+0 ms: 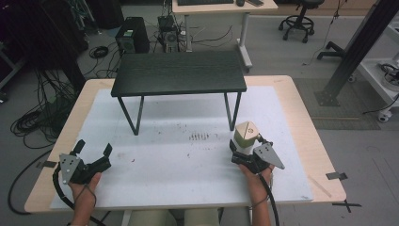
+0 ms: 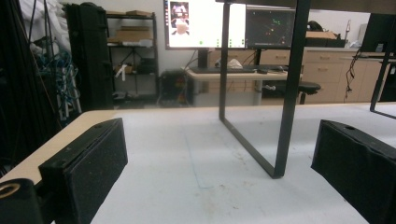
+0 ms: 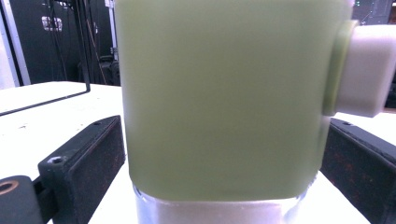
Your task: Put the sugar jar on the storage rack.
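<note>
Your right gripper (image 1: pixel 245 151) sits around the jar (image 1: pixel 245 136), a squat container with an olive-tan lid over a pale, clear base. It stands upright on the white mat (image 1: pixel 179 179), just in front of the small black shelf (image 1: pixel 179 73) and near that shelf's right front leg. In the right gripper view the jar (image 3: pixel 219 102) stands between the two jaws, with the left one touching or nearly touching its side and the right one close beside it. Whether they are already squeezing it I cannot tell; the base looks to rest on the mat, so I judge it is not lifted yet.

Your left gripper (image 1: pixel 91 151) rests well to the left of the shelf's left front leg, down at the near edge of the mat. Its jaws are spread wide with nothing between them, and in its own view they frame the shelf's leg (image 2: pixel 285 116) farther off.

So the reach looks done and the grasp is at most just forming. The shelf top is bare. Firming the grip, lifting, and carrying the jar wherever it belongs, likely onto or under the shelf, all seem to lie ahead.
</note>
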